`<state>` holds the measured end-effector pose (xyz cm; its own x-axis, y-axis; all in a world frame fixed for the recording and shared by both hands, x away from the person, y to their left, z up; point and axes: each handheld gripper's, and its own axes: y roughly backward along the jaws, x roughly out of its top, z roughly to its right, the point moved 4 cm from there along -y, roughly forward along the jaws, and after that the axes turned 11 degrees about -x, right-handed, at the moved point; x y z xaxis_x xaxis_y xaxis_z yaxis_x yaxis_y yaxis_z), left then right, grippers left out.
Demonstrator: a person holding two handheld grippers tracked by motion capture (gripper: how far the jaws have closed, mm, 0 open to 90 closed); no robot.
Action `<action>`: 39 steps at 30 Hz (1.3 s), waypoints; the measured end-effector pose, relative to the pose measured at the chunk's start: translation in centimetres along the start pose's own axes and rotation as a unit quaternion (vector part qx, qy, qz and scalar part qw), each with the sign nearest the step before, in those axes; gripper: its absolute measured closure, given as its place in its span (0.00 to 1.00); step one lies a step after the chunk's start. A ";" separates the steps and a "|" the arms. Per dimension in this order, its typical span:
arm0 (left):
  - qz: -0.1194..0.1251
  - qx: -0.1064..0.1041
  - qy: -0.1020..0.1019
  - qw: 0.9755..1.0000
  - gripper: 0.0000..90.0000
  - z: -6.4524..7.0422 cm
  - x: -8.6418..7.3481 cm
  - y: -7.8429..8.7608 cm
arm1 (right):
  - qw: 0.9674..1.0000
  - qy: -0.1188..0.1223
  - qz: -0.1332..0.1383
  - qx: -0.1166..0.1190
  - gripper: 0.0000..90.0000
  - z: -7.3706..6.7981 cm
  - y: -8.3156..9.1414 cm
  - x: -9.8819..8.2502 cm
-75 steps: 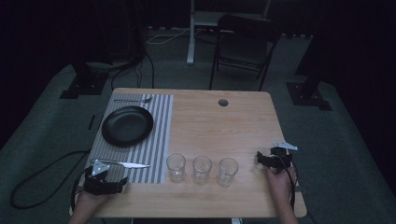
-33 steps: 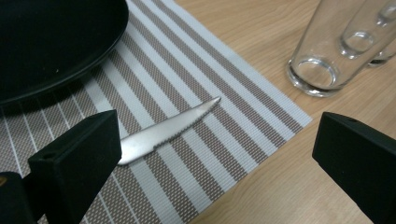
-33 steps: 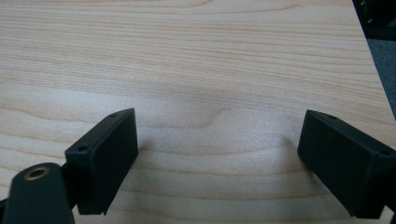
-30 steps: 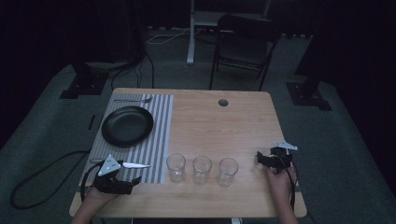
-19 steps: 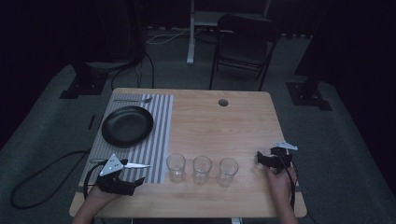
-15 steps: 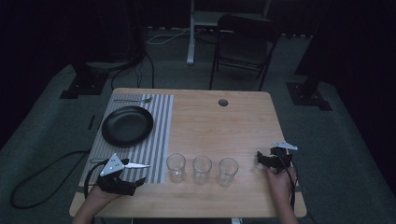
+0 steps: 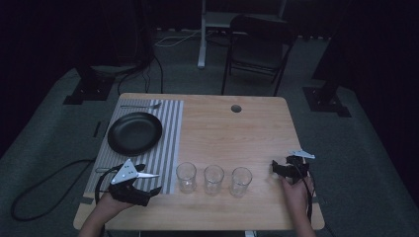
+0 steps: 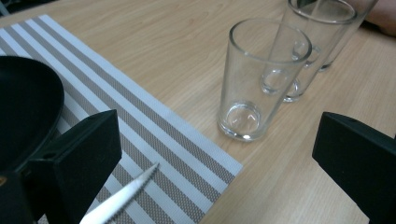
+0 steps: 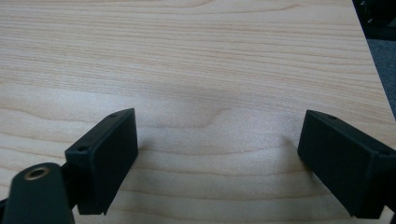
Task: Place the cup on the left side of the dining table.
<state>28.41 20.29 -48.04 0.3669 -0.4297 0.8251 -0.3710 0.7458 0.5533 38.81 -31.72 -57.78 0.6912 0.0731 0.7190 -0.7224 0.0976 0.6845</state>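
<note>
From above, a wooden table [image 7: 222, 128] carries a striped placemat [image 7: 170, 133] along its left side, with a black plate [image 7: 134, 133] lying on the mat and a piece of cutlery [image 7: 141, 105] across the mat's far edge, too small to name. Three empty glasses stand in a row near the front edge: the left glass [image 7: 186, 177] just off the mat's corner, the middle glass [image 7: 214, 178] beside it, and the right glass [image 7: 240, 181] next along. The left gripper [image 7: 148, 185] sits at the front left corner over the near end of the mat, held in the person's left hand [image 7: 106, 205], and a knife [image 7: 146, 175] shows beside its grey plate, blade pointing toward the glasses. The left gripper view makes plain what the high view cannot: the jaws stand wide apart with nothing between them, the serrated knife tip [image 8: 126, 191] lies on the mat close to one jaw, and the nearest glass [image 8: 259, 79] stands on bare wood just beyond the mat's edge, the other two lined up behind it. The right gripper [image 7: 276, 169] rests near the front right of the table, apart from the glasses, held in the right hand [image 7: 294, 190]. The right gripper view shows its jaws spread wide over bare wood grain [image 9: 210, 84], holding nothing.
</note>
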 end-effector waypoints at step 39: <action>-0.008 -0.056 -0.054 0.997 0.02 2.1 5.3 -4.1 | 1.000 0.001 0.001 0.000 0.13 0.0 0.0 0.0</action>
<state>30.07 13.84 -45.71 0.2759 -0.4893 0.8273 -0.2660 0.7882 0.5549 38.82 -31.74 -57.79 0.6901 0.0748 0.7198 -0.7235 0.0976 0.6834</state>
